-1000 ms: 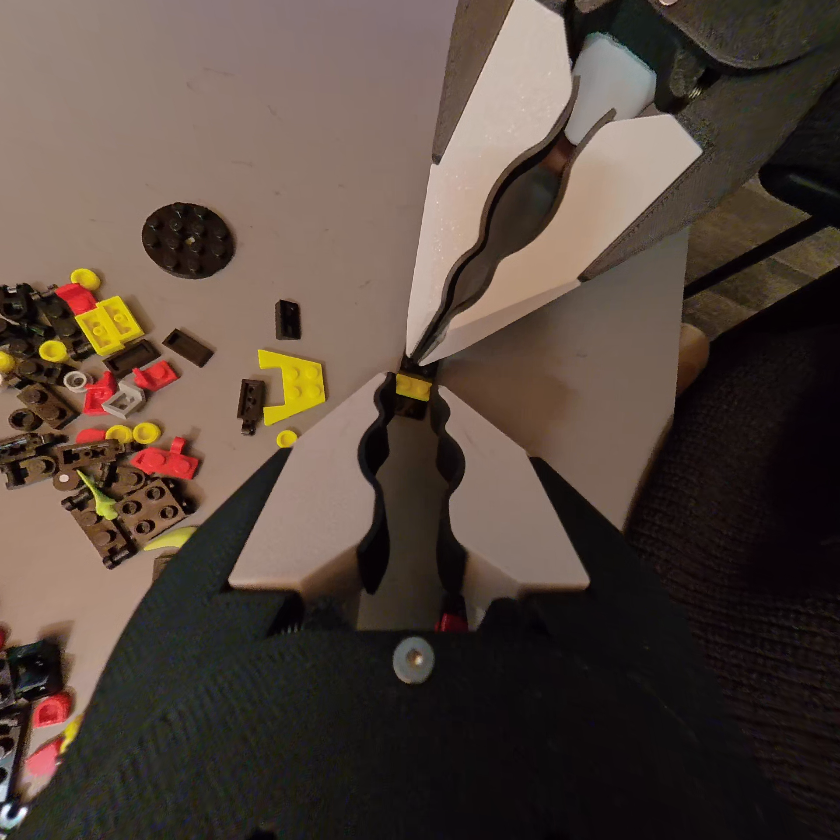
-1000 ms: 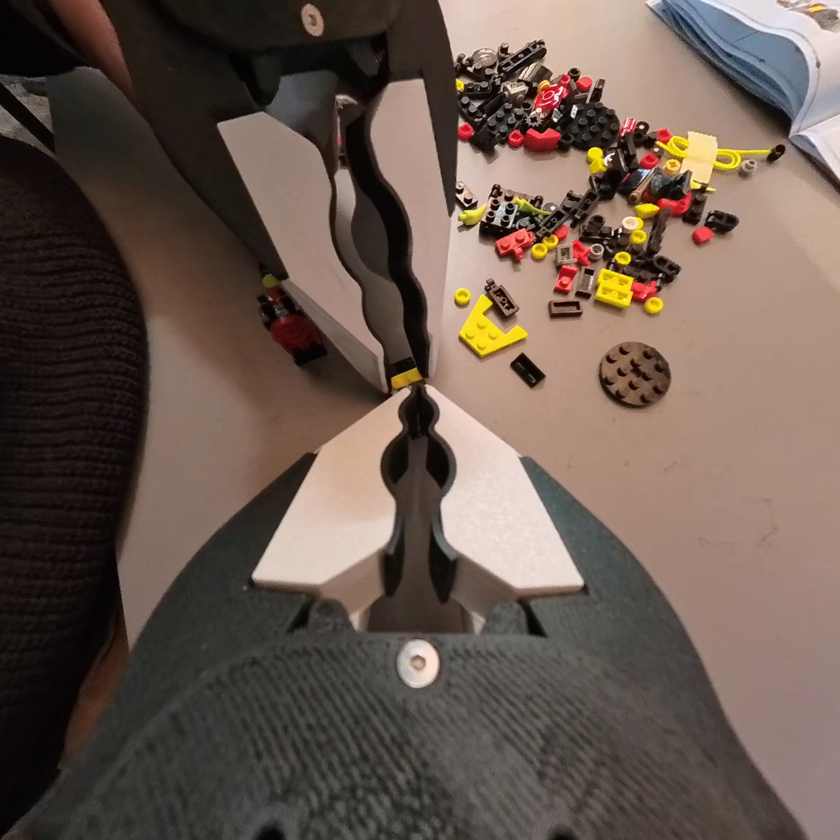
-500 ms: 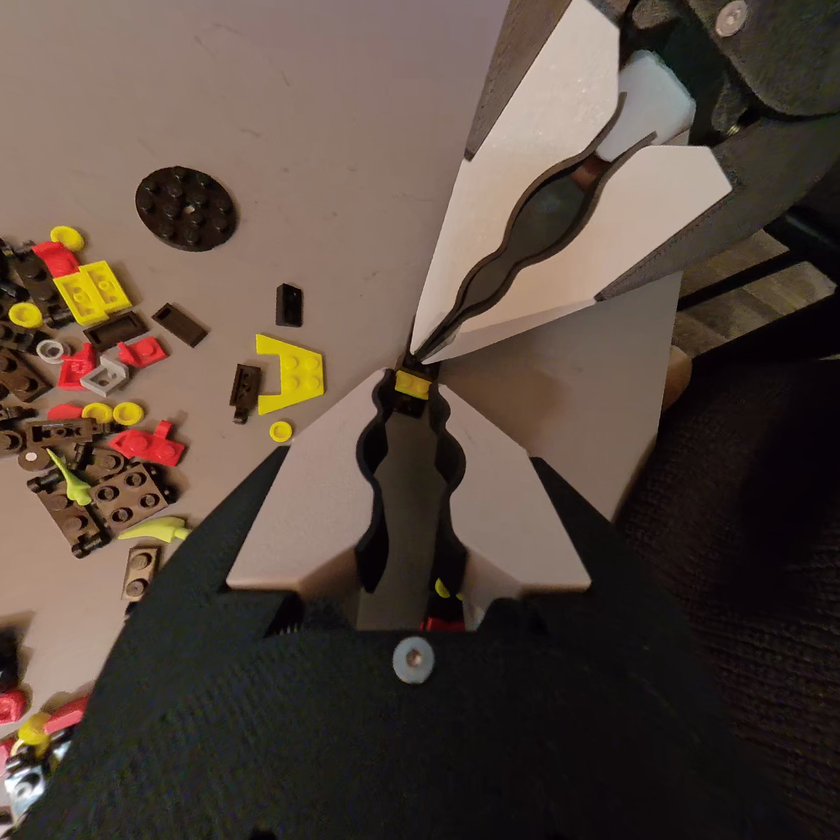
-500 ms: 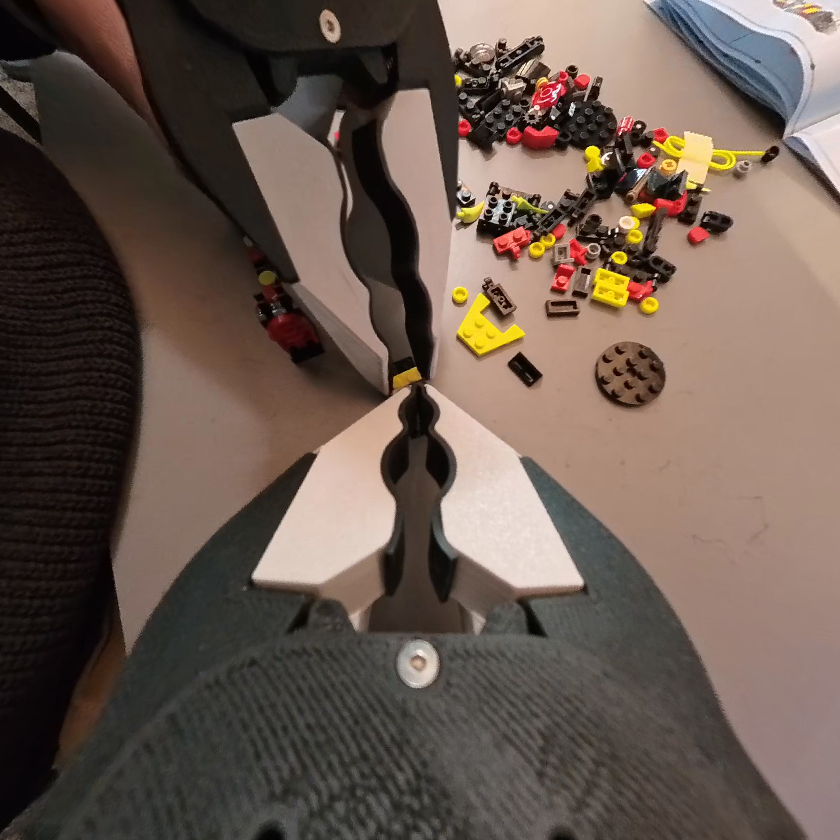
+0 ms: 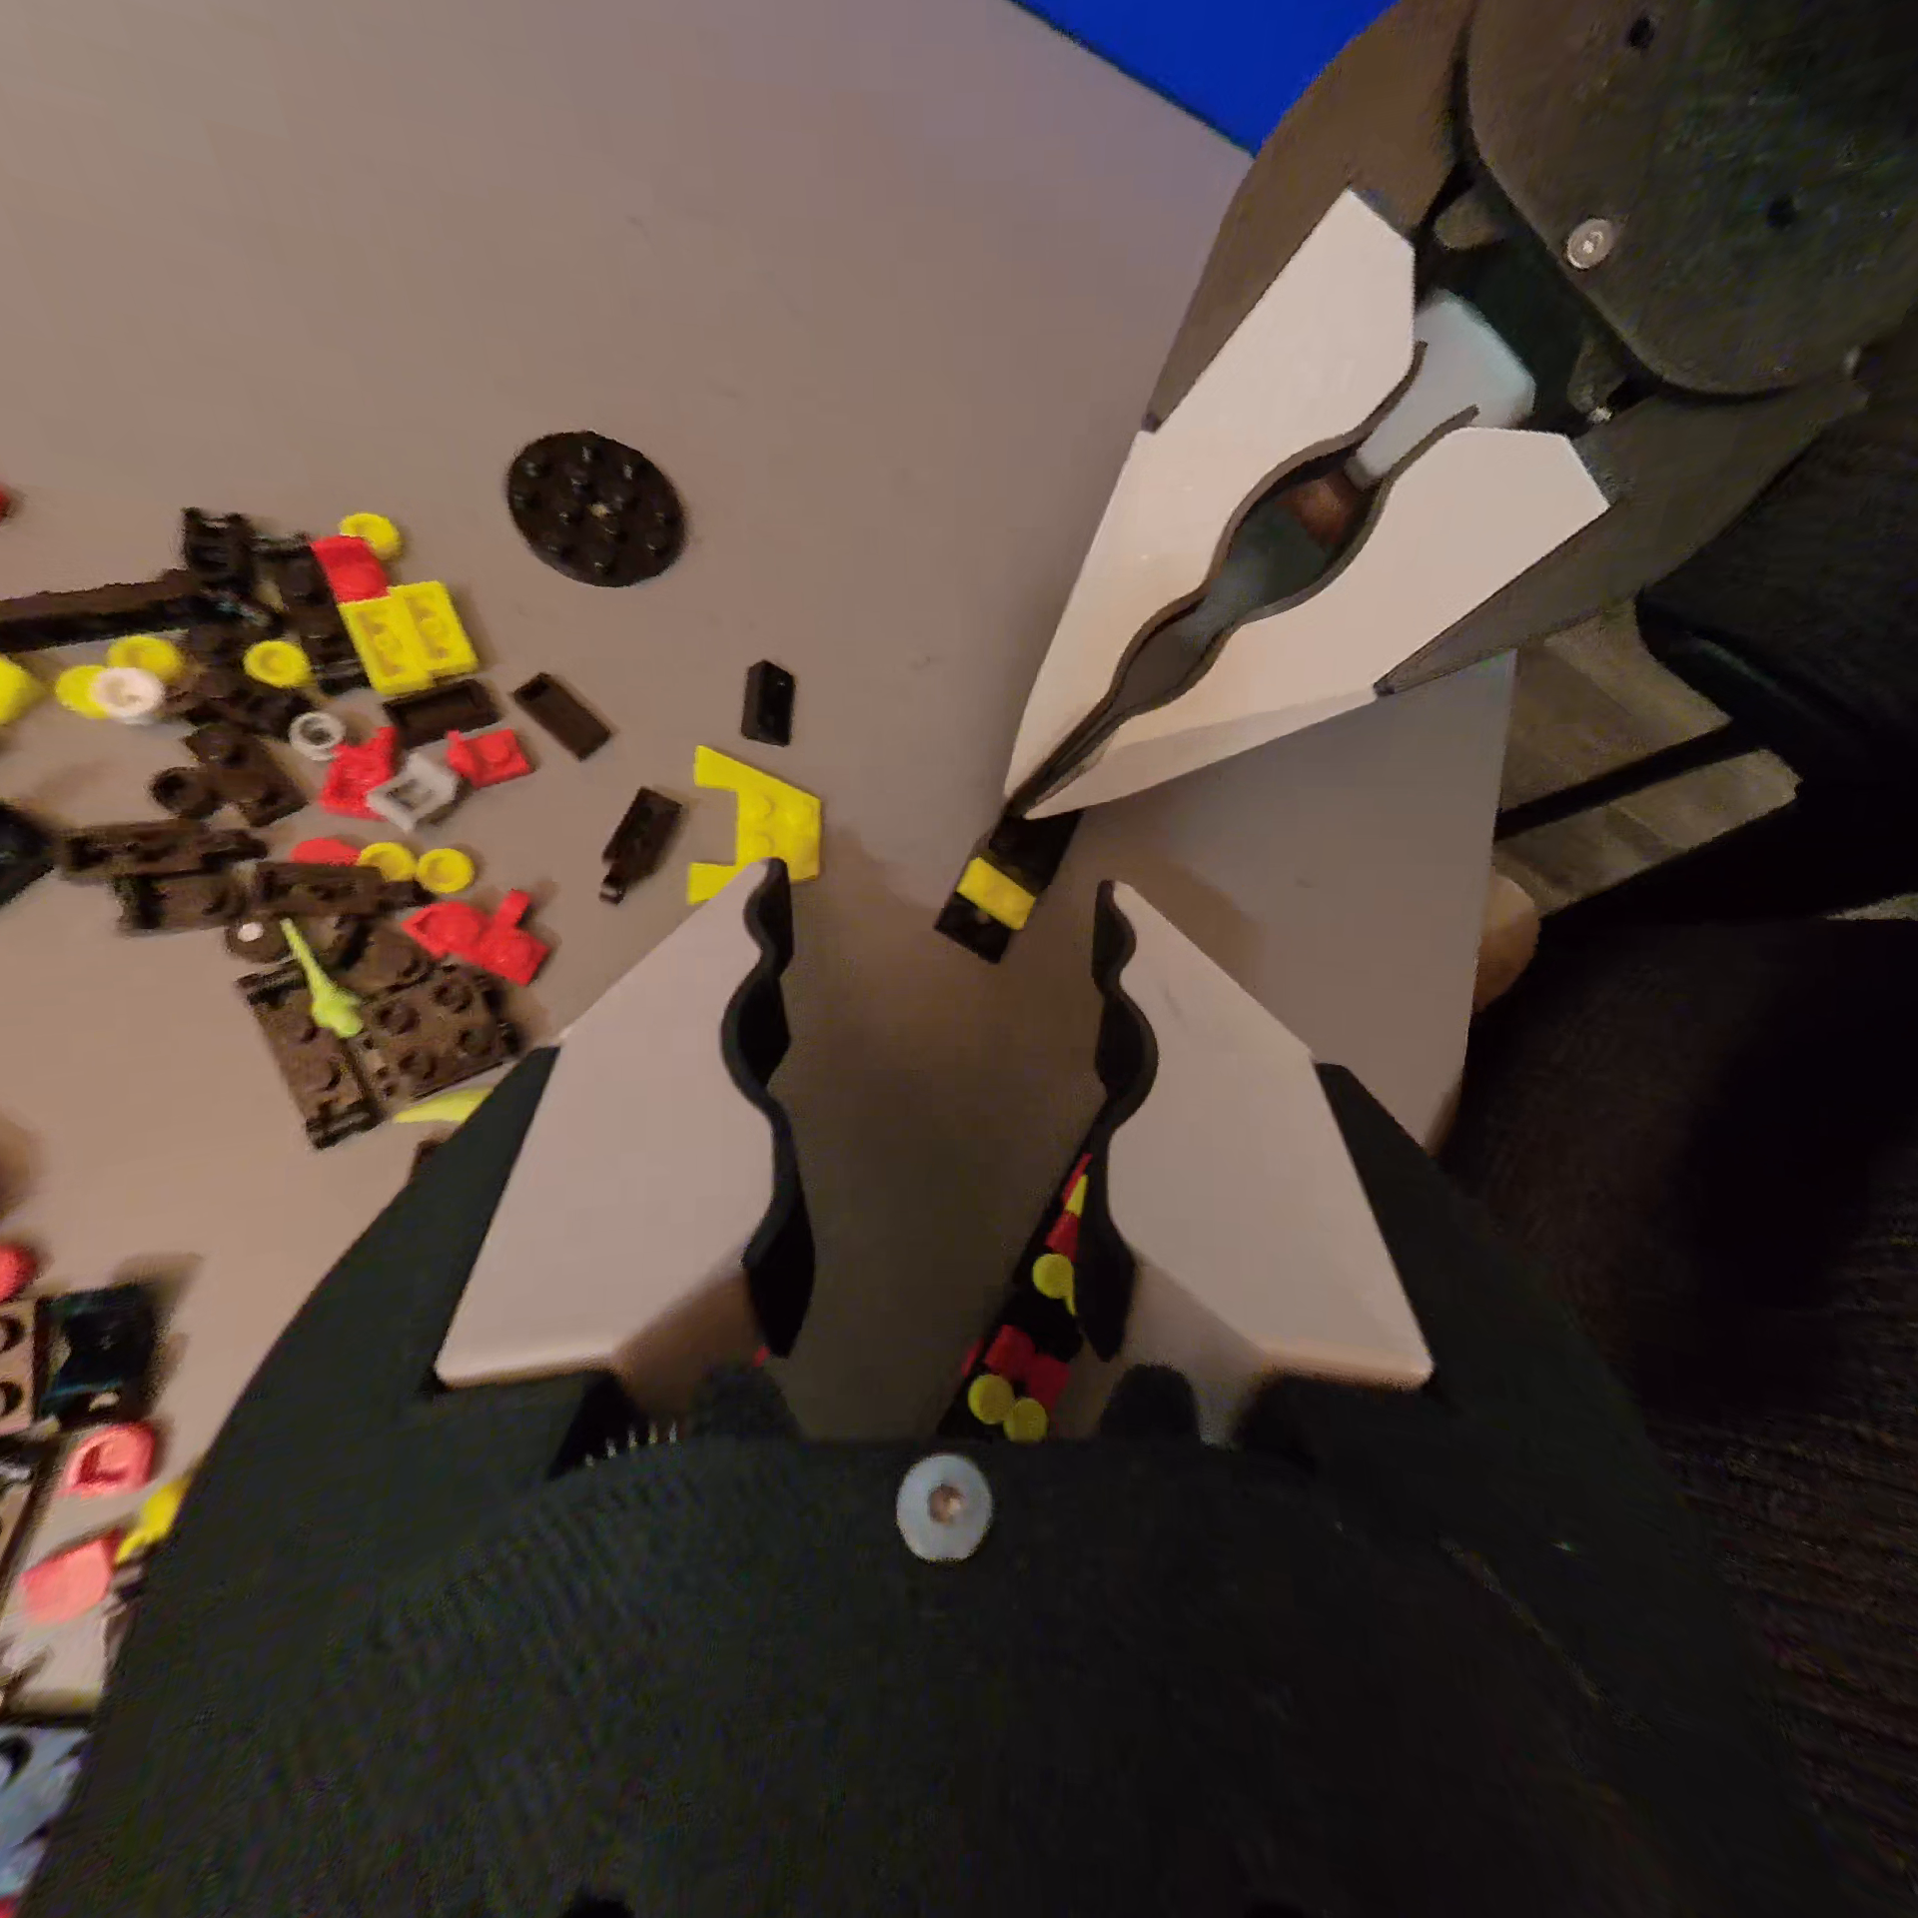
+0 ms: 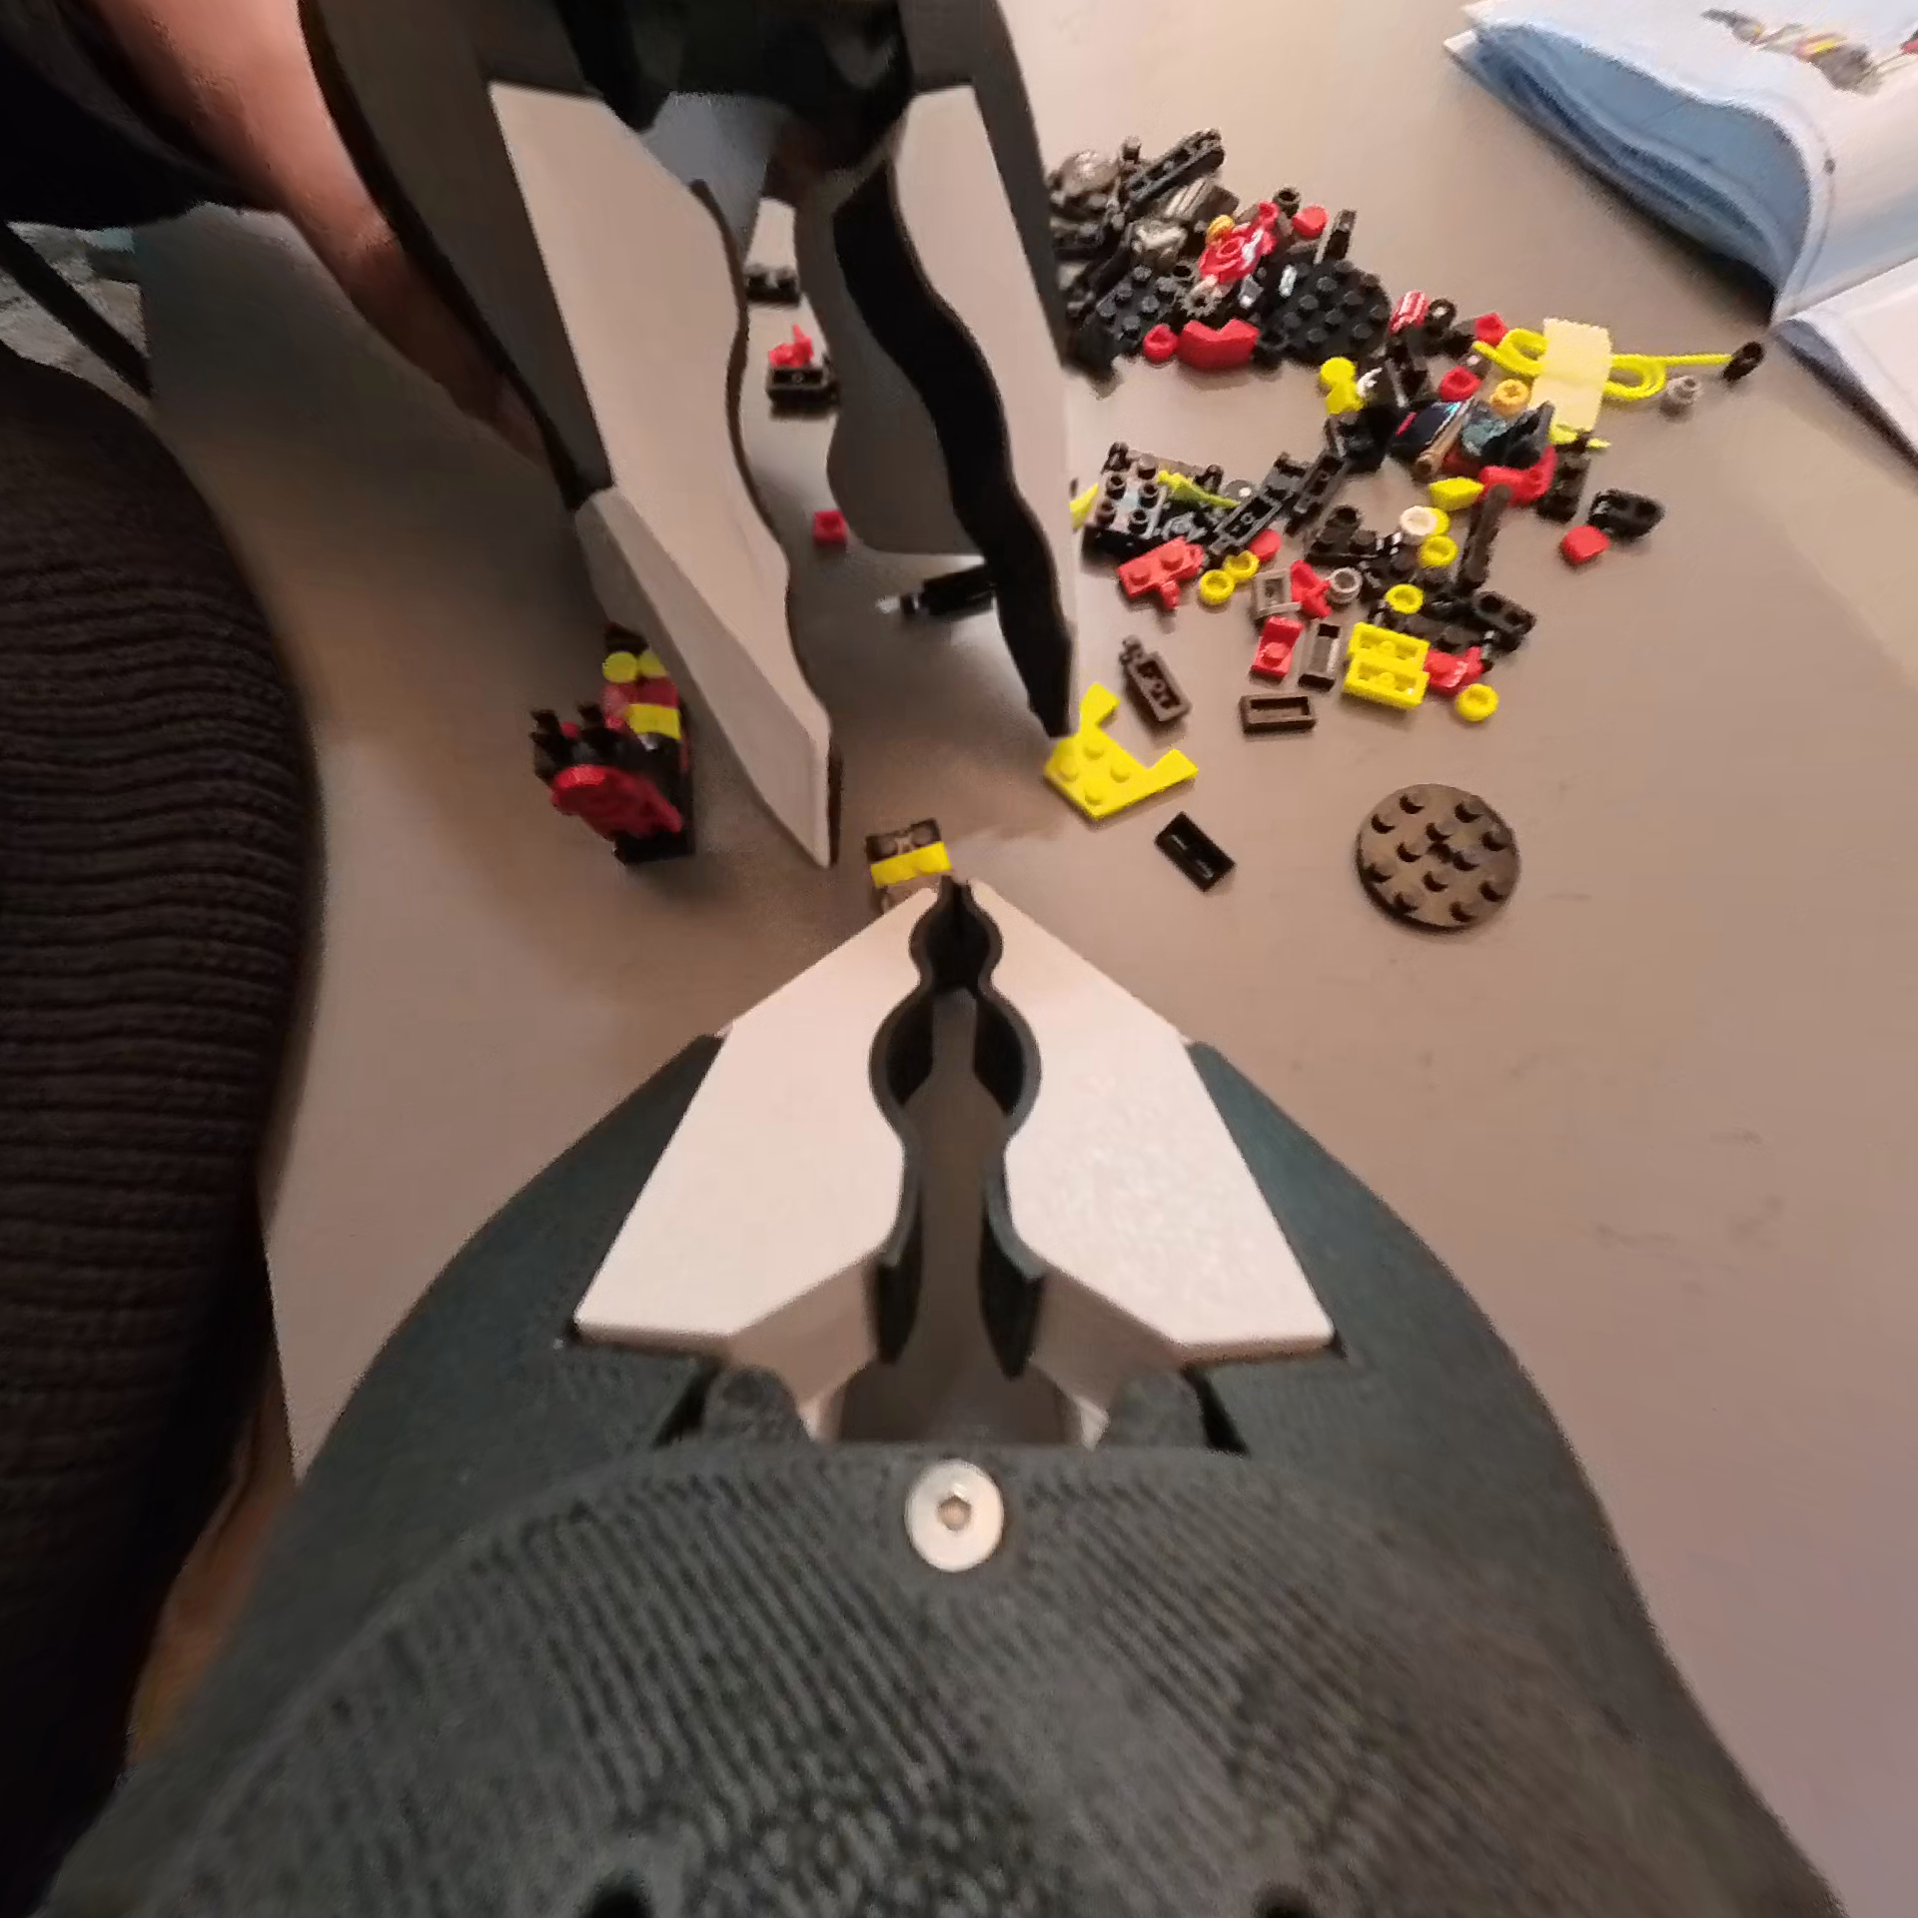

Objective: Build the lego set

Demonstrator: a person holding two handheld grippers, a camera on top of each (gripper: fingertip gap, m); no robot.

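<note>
The right tool (image 6: pixel 950 891) pinches the little black-and-yellow plastic brick stack (image 5: pixel 994 893) tight above the grey counter (image 5: pixel 727 259). The left tool (image 5: pixel 939 898) is wide open with nothing in it, maybe to grip it again.

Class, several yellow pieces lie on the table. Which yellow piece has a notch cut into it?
The yellow wedge plate beside the open left claw's tip: flat, studded, with a notch in one edge. The other yellow pieces are small round ones or rectangular plates.
</note>
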